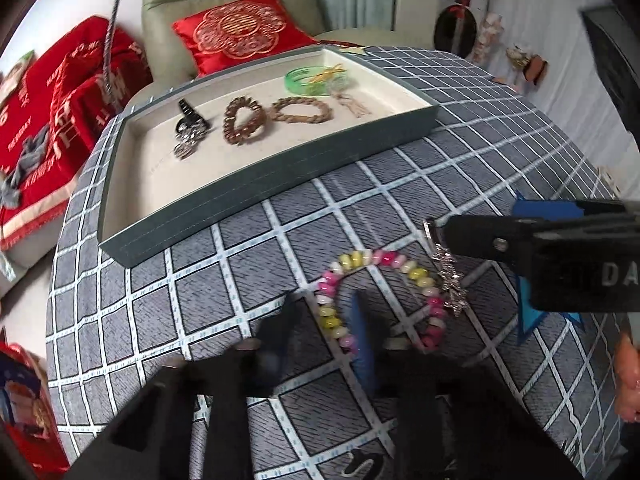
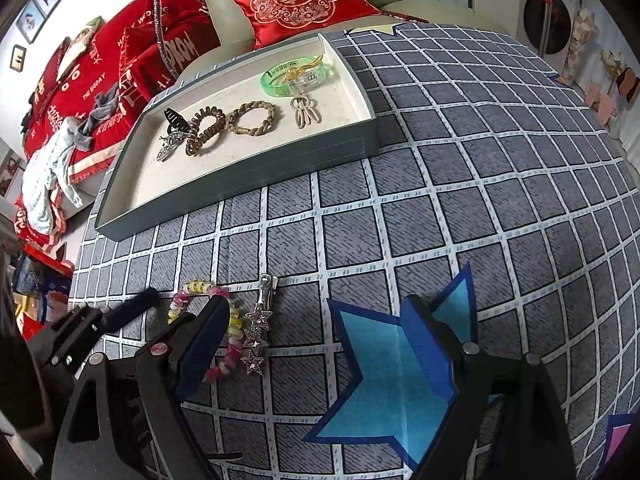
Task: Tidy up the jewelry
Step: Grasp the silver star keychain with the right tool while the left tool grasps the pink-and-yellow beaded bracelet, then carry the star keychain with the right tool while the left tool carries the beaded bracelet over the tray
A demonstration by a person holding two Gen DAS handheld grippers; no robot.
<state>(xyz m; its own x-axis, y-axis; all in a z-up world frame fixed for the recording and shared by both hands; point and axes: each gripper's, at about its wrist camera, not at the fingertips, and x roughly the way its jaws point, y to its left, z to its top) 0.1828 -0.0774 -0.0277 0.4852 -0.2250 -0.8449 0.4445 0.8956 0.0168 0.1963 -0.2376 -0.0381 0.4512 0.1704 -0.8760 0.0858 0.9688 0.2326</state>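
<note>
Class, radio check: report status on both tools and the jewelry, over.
Left tool open, straddling one side of the beaded bracelet. Right tool open, empty, beside the star hair clip. Both pieces lie on the checked cloth, short of the tray. Path clear.

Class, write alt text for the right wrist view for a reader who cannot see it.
An open right gripper hovers over a grey checked tablecloth, beside a pastel bead bracelet and a star hair clip. Behind, a tray holds other jewelry.

A red embroidered cushion (image 2: 304, 0) rests on a pale armchair (image 2: 224, 4) behind the grid-patterned tablecloth (image 2: 480, 200).
</note>
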